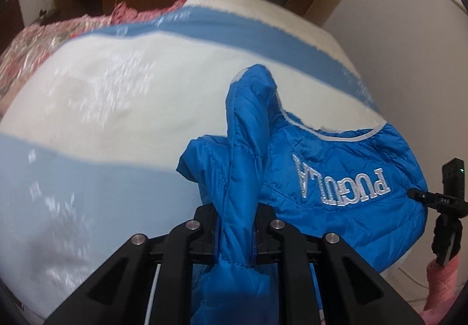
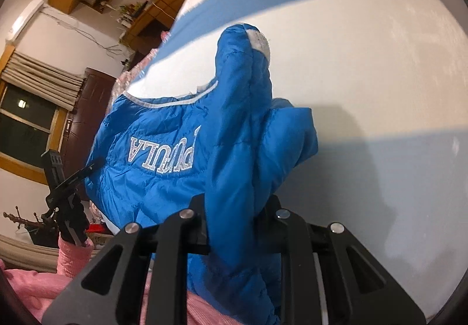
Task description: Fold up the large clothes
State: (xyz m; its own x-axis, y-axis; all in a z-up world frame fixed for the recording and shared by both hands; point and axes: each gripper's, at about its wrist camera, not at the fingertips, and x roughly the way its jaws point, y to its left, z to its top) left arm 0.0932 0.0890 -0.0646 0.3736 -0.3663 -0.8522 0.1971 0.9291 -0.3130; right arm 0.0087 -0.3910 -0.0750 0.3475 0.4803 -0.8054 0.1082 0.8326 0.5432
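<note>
Tongs, left (image 1: 235, 237) and right (image 2: 234, 231), angled downward, clamped on blue jacket (image 1: 336, 178).

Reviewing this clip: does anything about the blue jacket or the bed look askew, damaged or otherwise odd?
Nothing looks damaged. The blue jacket hangs bunched rather than flat: the left gripper and the right gripper each pinch a thick fold, and its lettering reads upside down. The bed cover below shows only motion blur.

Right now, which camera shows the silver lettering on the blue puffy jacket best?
The left wrist view: the silver lettering lies unobstructed across the blue puffy jacket. In the right wrist view a bunched fold of jacket covers part of the lettering.
</note>
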